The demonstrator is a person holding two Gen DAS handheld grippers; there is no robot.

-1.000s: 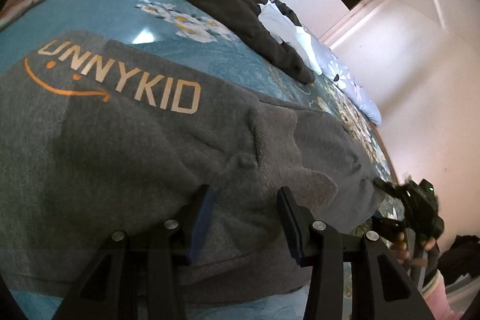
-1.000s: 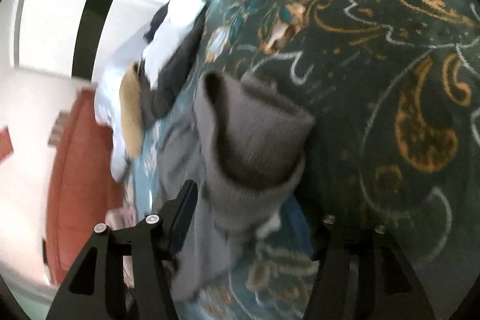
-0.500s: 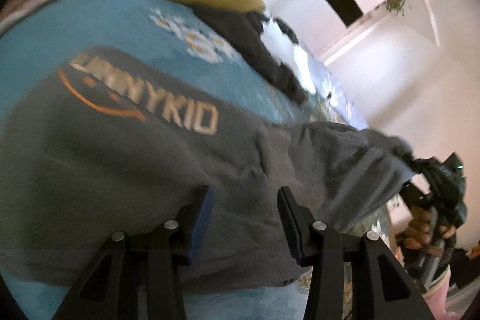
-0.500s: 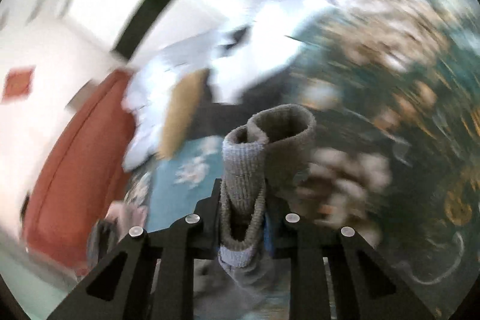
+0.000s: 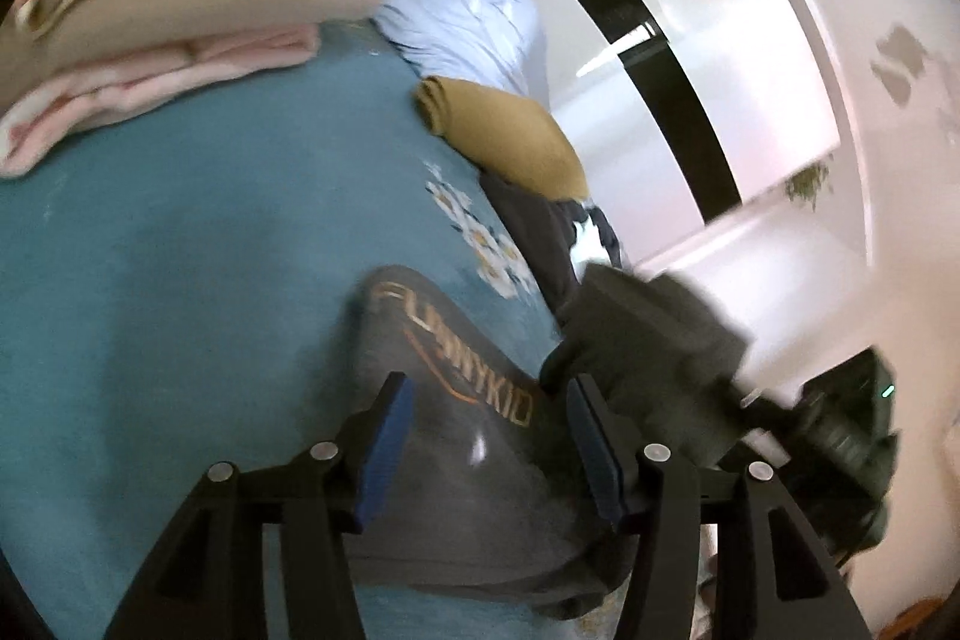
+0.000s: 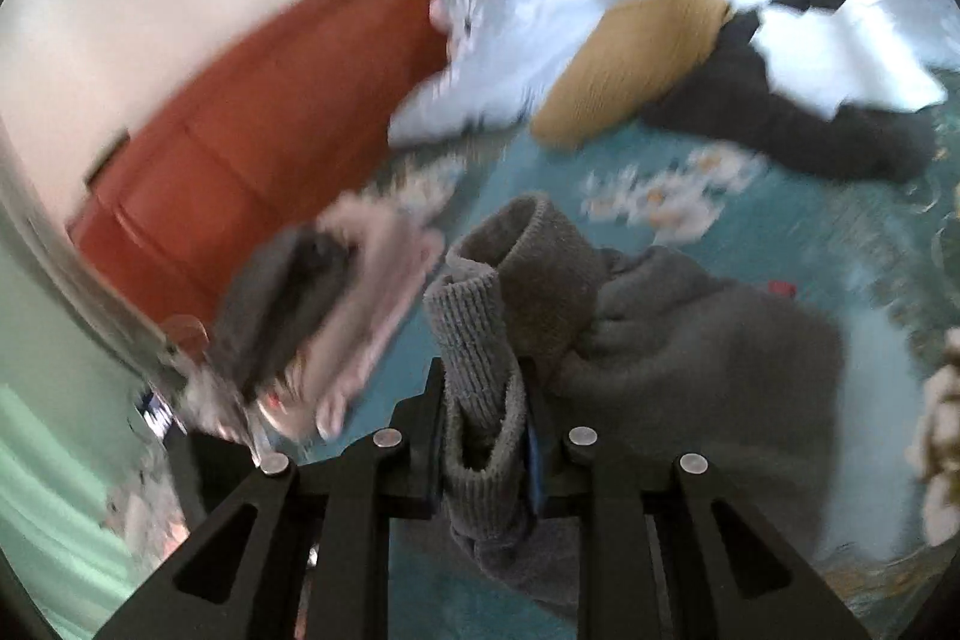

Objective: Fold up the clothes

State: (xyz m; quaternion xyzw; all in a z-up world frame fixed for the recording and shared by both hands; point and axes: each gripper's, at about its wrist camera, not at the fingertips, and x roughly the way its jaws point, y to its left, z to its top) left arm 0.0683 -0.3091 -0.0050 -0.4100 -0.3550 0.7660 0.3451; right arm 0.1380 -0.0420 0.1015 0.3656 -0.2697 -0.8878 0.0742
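A grey sweatshirt (image 5: 456, 436) with tan "FUNNYKID" lettering lies on the teal floral bedspread (image 5: 180, 280). My left gripper (image 5: 489, 439) is open above its body, empty. My right gripper (image 6: 485, 451) is shut on the sweatshirt's ribbed grey cuff (image 6: 474, 358) and holds the sleeve (image 6: 690, 358) lifted over the garment. In the left wrist view the lifted sleeve (image 5: 648, 340) and the right gripper (image 5: 840, 430) show at the right.
A stack of folded pink, beige and dark clothes (image 5: 156, 34) sits at the left of the bed. A mustard garment (image 5: 510, 136), a black and white pile (image 6: 798, 82) and a pale blue duvet (image 5: 456, 10) lie further back. A red headboard (image 6: 252, 124) stands behind.
My right gripper closed on the cuff and carried the sleeve up and across over the sweatshirt. My left gripper pulled back and tilted; the sweatshirt now looks smaller.
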